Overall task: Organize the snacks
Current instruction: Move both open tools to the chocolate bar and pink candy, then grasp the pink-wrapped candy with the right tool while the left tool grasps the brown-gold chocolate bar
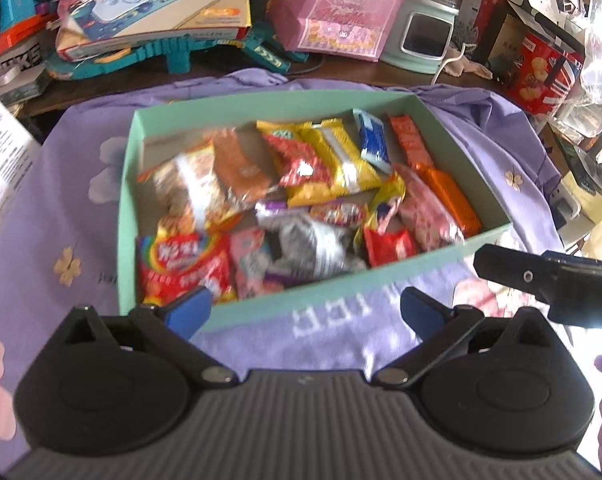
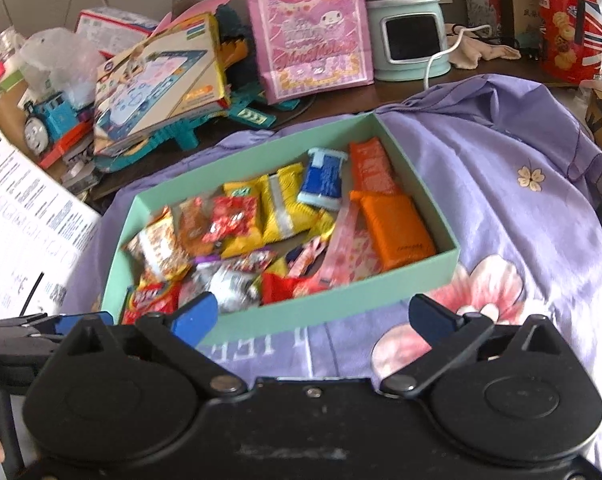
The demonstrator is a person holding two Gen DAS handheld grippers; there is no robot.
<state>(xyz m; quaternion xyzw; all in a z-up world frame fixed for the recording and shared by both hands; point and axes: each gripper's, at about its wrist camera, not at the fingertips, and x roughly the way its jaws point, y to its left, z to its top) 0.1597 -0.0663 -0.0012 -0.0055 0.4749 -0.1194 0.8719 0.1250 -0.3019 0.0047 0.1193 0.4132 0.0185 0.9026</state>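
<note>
Both grippers hang close over the lilac flowered cloth [image 1: 381, 336] — the left gripper [image 1: 305, 312] and the right gripper [image 2: 313, 316] each with blue-tipped fingers spread wide, holding nothing. Just beyond them sits the mint-green box [image 1: 261, 304], its snacks heaped inside: an orange packet [image 2: 395, 226] at the right end, a blue packet [image 2: 323, 178] and yellow packets [image 1: 333, 160] further back — and a red rainbow-printed pack [image 1: 181, 264] in the near left corner.

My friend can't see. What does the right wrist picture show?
A mint-green box full of colourful snack packets sits on a purple flowered cloth. The open right hand-held gripper hovers just before it, holding nothing. Toys and a pink gift bag crowd behind.
</note>
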